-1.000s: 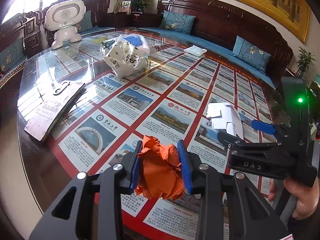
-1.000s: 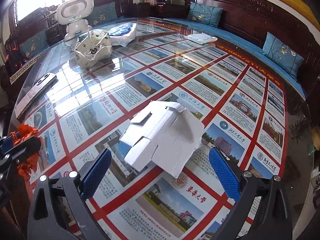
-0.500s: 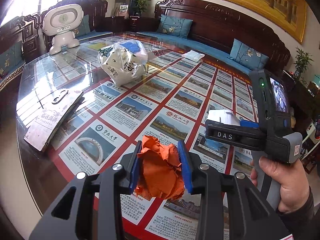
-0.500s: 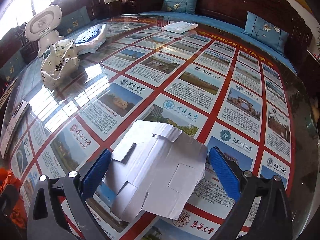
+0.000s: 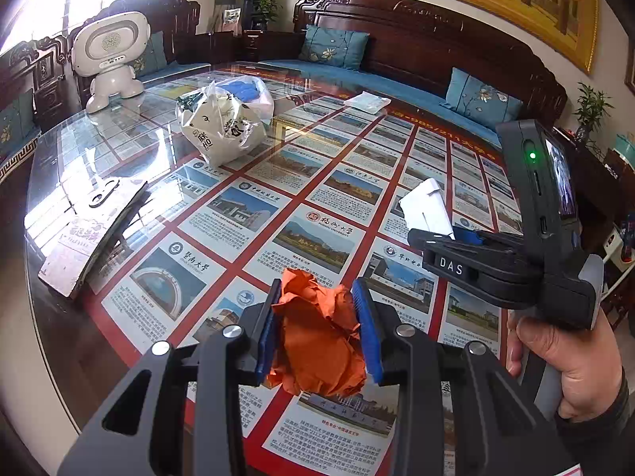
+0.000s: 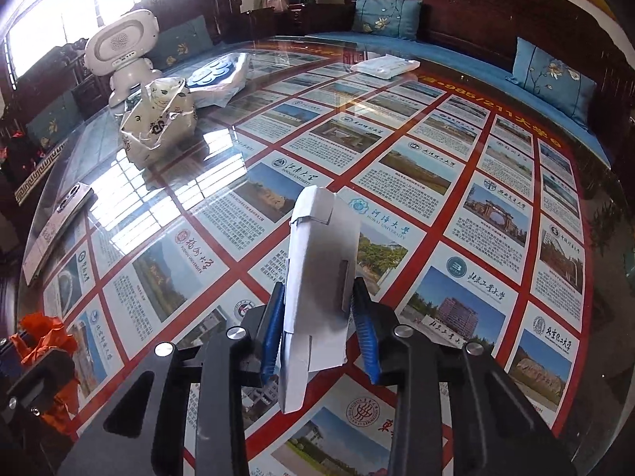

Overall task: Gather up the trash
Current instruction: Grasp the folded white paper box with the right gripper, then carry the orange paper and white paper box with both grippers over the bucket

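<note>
My left gripper (image 5: 317,331) is shut on a crumpled orange paper (image 5: 319,341) and holds it above the glass table (image 5: 254,182). My right gripper (image 6: 319,317) is shut on a flattened white cardboard box (image 6: 319,273), folded upright between the blue pads and lifted off the table. In the left wrist view the right gripper (image 5: 456,238) is at the right with the white cardboard (image 5: 426,208) sticking out ahead. The orange paper also shows at the lower left of the right wrist view (image 6: 43,341). A white printed plastic bag (image 5: 222,127) stands at the far left of the table.
A curved cardboard piece (image 5: 87,230) lies near the left table edge. A white toy robot (image 5: 109,61) stands at the far corner. A blue and white packet (image 6: 220,75) lies behind the bag, a flat white packet (image 6: 385,65) at the far side. A wooden sofa (image 5: 436,63) surrounds the table.
My right gripper closed on the white cardboard, folding it upright, and lifted it off the table. The left gripper stayed shut on the orange paper.
</note>
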The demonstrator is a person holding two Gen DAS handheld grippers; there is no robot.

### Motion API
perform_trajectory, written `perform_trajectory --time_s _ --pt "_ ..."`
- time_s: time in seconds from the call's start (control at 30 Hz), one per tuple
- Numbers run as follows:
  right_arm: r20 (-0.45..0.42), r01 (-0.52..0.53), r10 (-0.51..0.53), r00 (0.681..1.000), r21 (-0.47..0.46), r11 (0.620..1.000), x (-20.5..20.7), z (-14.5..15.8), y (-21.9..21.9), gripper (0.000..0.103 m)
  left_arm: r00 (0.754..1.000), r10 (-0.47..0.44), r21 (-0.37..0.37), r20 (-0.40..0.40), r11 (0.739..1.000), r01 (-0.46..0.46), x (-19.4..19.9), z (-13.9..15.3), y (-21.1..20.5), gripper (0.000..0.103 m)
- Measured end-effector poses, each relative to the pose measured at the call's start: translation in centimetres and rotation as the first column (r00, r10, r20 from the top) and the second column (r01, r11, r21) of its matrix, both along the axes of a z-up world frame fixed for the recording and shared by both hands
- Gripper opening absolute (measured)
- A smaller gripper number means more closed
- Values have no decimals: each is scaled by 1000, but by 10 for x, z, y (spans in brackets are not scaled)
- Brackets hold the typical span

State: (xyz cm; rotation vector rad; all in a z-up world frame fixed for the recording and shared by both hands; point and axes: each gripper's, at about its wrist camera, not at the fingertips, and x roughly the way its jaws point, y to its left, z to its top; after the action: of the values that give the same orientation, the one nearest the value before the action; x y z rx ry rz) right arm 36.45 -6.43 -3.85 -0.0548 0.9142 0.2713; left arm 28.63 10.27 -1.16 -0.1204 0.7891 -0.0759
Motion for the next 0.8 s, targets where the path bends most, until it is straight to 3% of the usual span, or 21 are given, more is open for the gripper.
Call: perform_trajectory --time_s 0.4,0.8 --pt "77 -22 17 997 62 998 -56 38 -39 32 999 -50 14 13 999 50 -17 14 -30 36" --pt "145 -45 35 989 66 997 -142 71 -101 32 988 -158 39 -5 987 158 -54 20 -101 36"
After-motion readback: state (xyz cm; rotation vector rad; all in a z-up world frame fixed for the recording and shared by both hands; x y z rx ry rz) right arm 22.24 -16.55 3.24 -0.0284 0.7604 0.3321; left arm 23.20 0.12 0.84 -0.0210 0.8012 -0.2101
